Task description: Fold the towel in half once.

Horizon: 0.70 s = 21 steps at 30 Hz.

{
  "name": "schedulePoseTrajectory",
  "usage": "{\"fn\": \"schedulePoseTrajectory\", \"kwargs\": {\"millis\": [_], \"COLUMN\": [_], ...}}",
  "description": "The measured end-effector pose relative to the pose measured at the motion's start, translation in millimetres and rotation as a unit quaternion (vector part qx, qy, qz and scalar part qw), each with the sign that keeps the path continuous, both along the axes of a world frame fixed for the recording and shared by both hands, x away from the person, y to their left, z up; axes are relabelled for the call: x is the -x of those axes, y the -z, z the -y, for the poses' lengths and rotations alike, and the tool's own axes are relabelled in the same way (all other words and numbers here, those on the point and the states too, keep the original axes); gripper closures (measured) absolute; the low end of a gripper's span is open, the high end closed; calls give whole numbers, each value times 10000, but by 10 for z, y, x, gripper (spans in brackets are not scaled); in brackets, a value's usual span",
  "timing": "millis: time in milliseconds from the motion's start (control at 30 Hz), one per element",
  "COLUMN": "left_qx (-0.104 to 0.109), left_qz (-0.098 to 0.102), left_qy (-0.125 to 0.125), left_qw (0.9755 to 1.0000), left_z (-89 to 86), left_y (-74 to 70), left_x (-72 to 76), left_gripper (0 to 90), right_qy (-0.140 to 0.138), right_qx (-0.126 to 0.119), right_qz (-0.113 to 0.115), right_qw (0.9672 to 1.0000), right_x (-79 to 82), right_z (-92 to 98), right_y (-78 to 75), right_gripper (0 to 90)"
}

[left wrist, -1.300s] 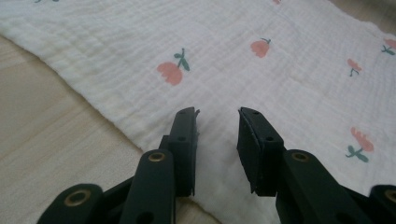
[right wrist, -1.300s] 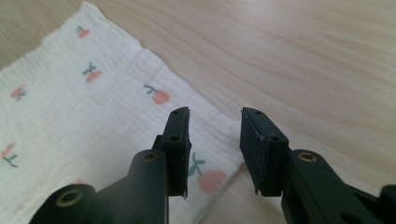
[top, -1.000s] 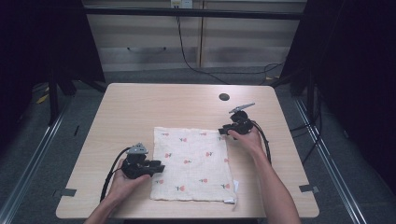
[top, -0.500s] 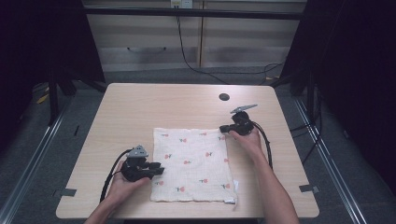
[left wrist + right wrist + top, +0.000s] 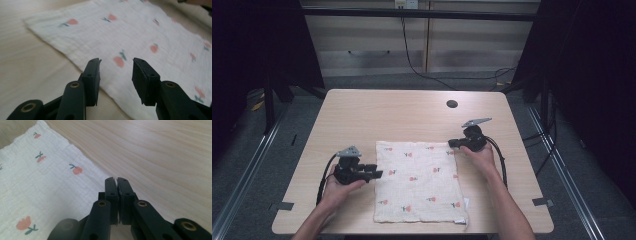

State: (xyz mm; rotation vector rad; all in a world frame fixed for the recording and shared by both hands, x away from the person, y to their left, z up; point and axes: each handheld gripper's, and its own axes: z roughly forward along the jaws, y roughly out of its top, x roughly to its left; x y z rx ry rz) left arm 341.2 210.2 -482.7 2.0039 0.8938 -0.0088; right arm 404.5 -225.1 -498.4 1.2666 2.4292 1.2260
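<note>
A white cloth [image 5: 419, 182] printed with small red flowers lies flat on the near half of the wooden table [image 5: 387, 112], between the person's two hands. From above it reads as a near-square, slightly longer from the far edge toward the person, its sides running roughly parallel to the table's edges; a small tag shows at its near right corner.

The left gripper [image 5: 377, 174] sits at the cloth's left edge, about midway along it. Its own view shows what the high view cannot: the two black jaws stand apart with nothing between them, hovering over the hem of the cloth [image 5: 140, 37], and no pad touches the fabric. These jaws have just been opening.

The right gripper [image 5: 452, 143] is at the cloth's far right corner. Its own view shows the jaws pressed together, tips at the cloth's edge [image 5: 37, 182] where it meets bare wood; whether a fold of fabric is pinched between them cannot be told, since the jaws hide the spot.

Compared with a second ago, the left gripper has moved up along the cloth's left side, from near the front corner toward the middle. The right gripper has hardly shifted, and the cloth lies as it did.
</note>
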Motion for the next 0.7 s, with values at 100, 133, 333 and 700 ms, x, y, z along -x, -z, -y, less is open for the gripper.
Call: {"fn": "schedulePoseTrajectory", "kwargs": {"millis": [100,133,333,700], "left_qx": [31,-7,-179,-271], "left_qz": [49,97,4,-7], "left_qy": [-54,-149,-485,-815], "left_qw": [10000,9998,9987,9963], "left_z": [-6,-4,-37,41], "left_y": [-52,-55,27,166], "left_x": [-158,-219,-629,-927], "left_gripper": [573,573,586,595], "right_qy": [31,46,31,22], "right_qx": [-56,-82,-125,-222], "right_qz": [30,35,50,64], "right_qw": [10000,9999,9999,9997], "right_x": [28,38,84,60], "right_z": [27,32,41,80], "right_y": [-14,-15,-13,-19], "right_gripper": [881,881,881,881]}}
